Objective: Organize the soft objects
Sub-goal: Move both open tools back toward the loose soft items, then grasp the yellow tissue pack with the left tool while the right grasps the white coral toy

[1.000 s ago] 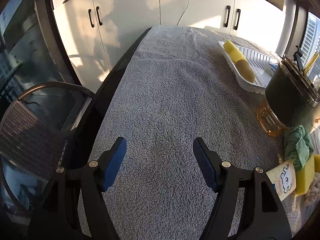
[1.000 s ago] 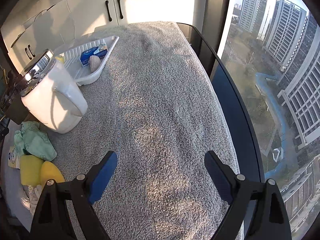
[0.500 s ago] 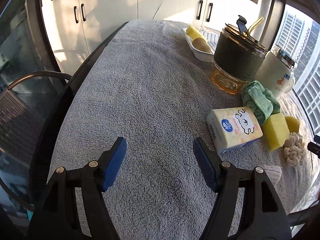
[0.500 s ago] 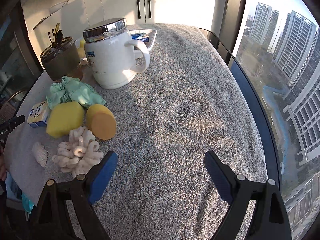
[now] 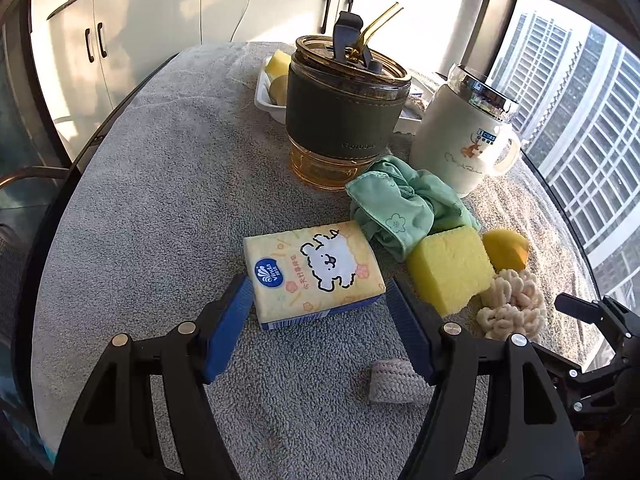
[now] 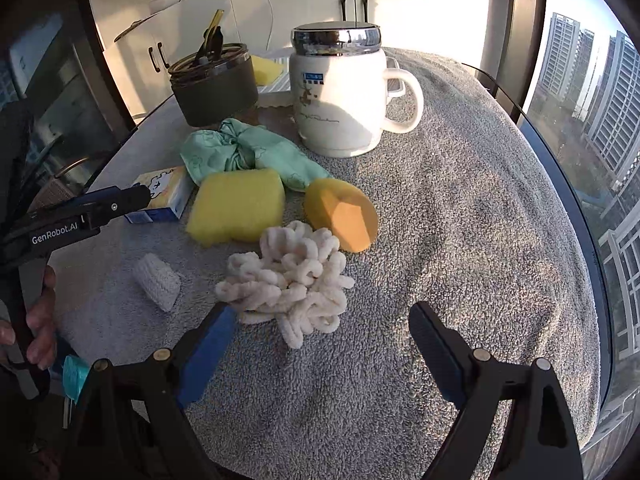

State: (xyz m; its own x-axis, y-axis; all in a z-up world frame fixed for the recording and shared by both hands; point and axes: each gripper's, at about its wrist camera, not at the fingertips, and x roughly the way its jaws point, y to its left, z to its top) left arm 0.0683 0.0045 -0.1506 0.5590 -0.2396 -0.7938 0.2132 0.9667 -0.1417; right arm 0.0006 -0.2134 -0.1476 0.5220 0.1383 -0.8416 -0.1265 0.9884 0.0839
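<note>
Soft objects lie on a grey towel: a yellow tissue pack (image 5: pixel 314 274), a crumpled green cloth (image 5: pixel 404 206), a square yellow sponge (image 5: pixel 450 270), a round yellow-orange sponge (image 6: pixel 342 214), a cream chenille bundle (image 6: pixel 288 280) and a small white knitted piece (image 6: pixel 157 282). My left gripper (image 5: pixel 320 304) is open, its jaws either side of the tissue pack's near end, not gripping. My right gripper (image 6: pixel 322 332) is open just before the chenille bundle. The left gripper also shows in the right wrist view (image 6: pixel 116 204).
A dark glass jar with a gold straw (image 5: pixel 344 110) and a white lidded mug (image 6: pixel 340 92) stand behind the pile. A white tray (image 5: pixel 266 98) with yellow sponges sits further back. The table edge (image 6: pixel 576 216) curves along a window on the right.
Both grippers swung toward the pile and came closer. The left now straddles the tissue pack; the right now faces the chenille bundle. Both stayed open.
</note>
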